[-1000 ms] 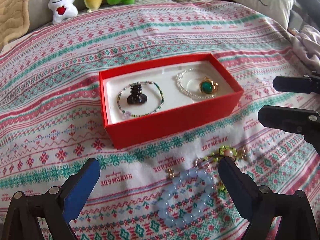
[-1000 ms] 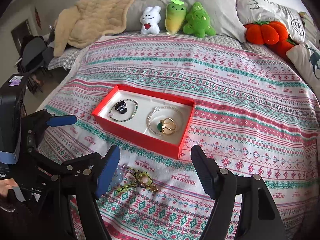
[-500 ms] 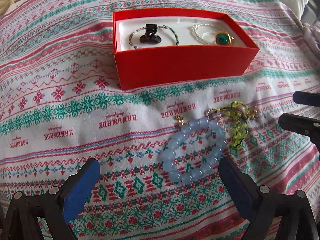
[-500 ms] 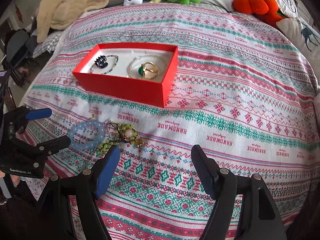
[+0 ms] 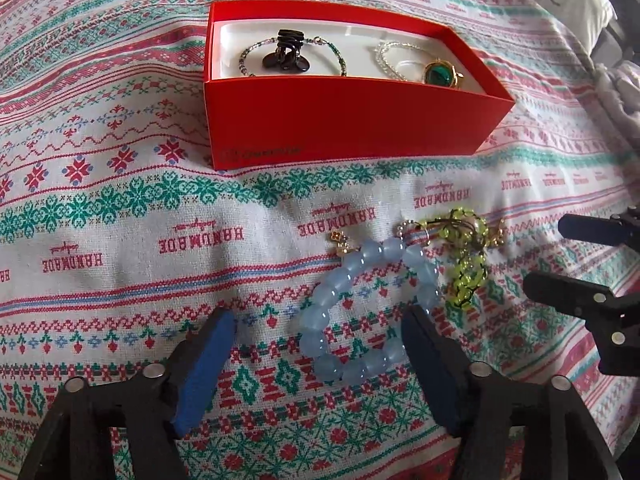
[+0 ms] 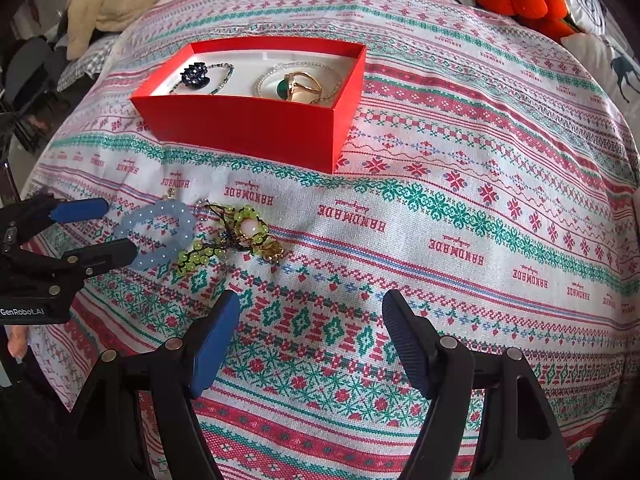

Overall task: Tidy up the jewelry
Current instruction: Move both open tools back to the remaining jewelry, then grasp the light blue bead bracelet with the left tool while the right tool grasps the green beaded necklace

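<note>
Both grippers' fingers (image 5: 208, 344) (image 6: 216, 336) gape wide, left straddling the blue bracelet (image 5: 340, 280).

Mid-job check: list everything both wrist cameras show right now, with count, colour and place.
Box: 1, red with white lining, on the bedspread, open.
Hair clip: 1, black, box left side, inside a thin beaded bracelet.
Ring: 1, gold with green stone, box right side, inside a clear bead bracelet.
Blue bracelet: 1, pale blue beads, on the bedspread in front of the box.
Green bracelet: 1, yellow-green beads with gold bits, just right of the blue one.
Bedspread: 1, red, green and white pattern.
Plush toys: several, orange, green, white, by the pillows.
Left gripper: jaws open around the blue bracelet's near side.
Right gripper: jaws open, empty.
</note>
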